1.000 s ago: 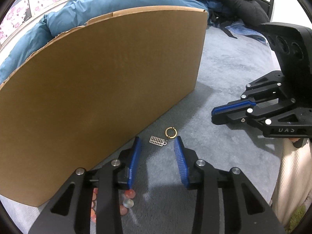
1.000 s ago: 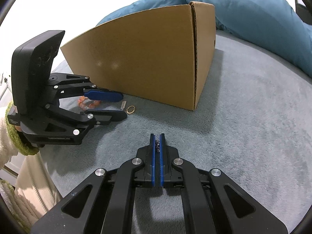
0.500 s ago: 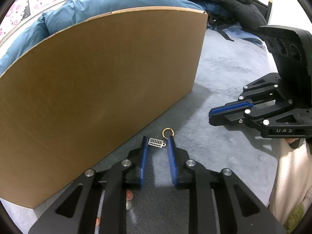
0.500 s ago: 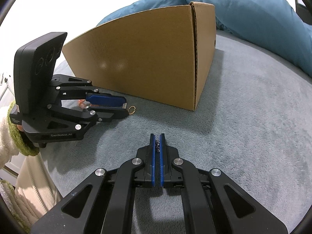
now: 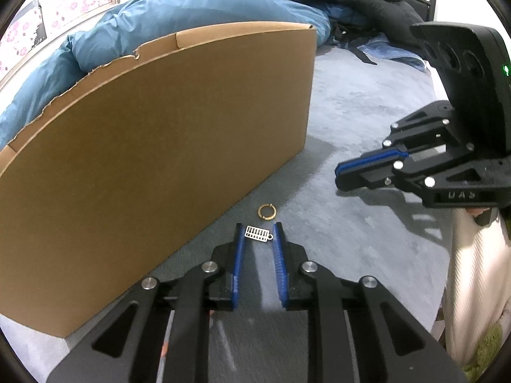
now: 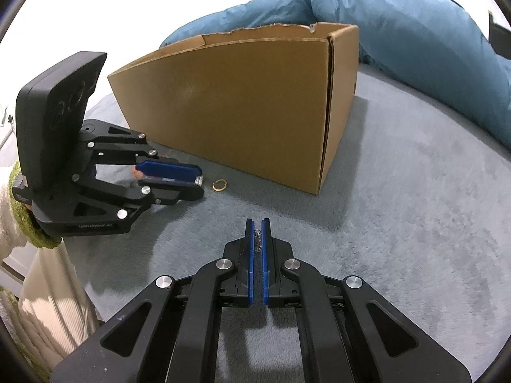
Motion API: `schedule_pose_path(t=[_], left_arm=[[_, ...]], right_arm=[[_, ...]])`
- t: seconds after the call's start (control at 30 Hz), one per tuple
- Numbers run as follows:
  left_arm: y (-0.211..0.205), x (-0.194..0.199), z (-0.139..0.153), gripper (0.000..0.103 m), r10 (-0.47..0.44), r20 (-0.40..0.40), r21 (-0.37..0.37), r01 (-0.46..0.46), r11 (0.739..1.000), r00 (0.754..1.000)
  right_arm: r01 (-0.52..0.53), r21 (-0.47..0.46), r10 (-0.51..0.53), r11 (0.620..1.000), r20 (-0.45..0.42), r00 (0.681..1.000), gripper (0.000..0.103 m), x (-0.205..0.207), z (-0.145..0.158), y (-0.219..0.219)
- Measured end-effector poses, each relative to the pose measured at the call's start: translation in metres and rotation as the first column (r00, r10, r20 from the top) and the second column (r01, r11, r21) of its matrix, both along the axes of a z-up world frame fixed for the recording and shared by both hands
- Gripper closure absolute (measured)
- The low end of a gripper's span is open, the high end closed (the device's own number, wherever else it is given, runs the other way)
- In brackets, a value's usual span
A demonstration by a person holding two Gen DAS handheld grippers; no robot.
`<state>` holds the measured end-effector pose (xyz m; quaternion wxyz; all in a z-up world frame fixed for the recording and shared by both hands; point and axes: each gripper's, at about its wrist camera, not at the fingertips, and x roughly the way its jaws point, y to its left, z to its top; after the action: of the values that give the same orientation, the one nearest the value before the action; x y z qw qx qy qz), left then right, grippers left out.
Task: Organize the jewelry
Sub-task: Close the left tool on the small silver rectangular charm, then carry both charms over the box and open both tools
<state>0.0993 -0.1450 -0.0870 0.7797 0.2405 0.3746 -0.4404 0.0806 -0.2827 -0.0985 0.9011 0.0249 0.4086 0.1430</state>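
Silver ribbed rectangular charm (image 5: 258, 233), plush blanket (image 5: 351, 233)

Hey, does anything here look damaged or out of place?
Yes. The cardboard box's top edge is ragged, as if torn. A gold ring lies loose on the grey blanket beside it, and the left gripper has a small silver charm between its fingertips.

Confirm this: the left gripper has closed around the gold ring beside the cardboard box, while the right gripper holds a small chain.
Not the gold ring. The left wrist view shows the left gripper, jaws just closing, around the silver rectangular charm; the ring lies free just beyond. It is beside the cardboard box, and the right gripper holds the small chain.
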Motion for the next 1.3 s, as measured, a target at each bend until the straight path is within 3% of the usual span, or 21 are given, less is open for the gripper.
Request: schedule_pose_path(t=[0.33,0.8,1.13,1.3], left_arm=[[0.013,-0.017,0.028,0.086,0.024,0.038,-0.027,-0.023,0.999,0.999],[0.042,-0.024,0.077,0.086,0.099,0.049,-0.143,-0.091,0.986,0.994],[0.050,-0.012,0.146,0.086,0.149,0.132,-0.261,-0.110,0.959,0.980],[0.040,0.013,0.158,0.086,0.186,0.160,-0.259,-0.141,0.955,0.969]], right_arm=[[0.003,0.013,-0.004,1.000,0.065,0.998,0.101,-0.018,0.025,0.000],[0.087,0.122,-0.107,0.989,0.170,0.980,0.101,-0.030,0.061,-0.011],[0.037,0.185,-0.094,0.982,0.309,0.946,0.101,-0.006,0.118,-0.003],[0.026,0.168,-0.081,0.985,0.328,0.941,0.101,0.020,0.136,0.009]])
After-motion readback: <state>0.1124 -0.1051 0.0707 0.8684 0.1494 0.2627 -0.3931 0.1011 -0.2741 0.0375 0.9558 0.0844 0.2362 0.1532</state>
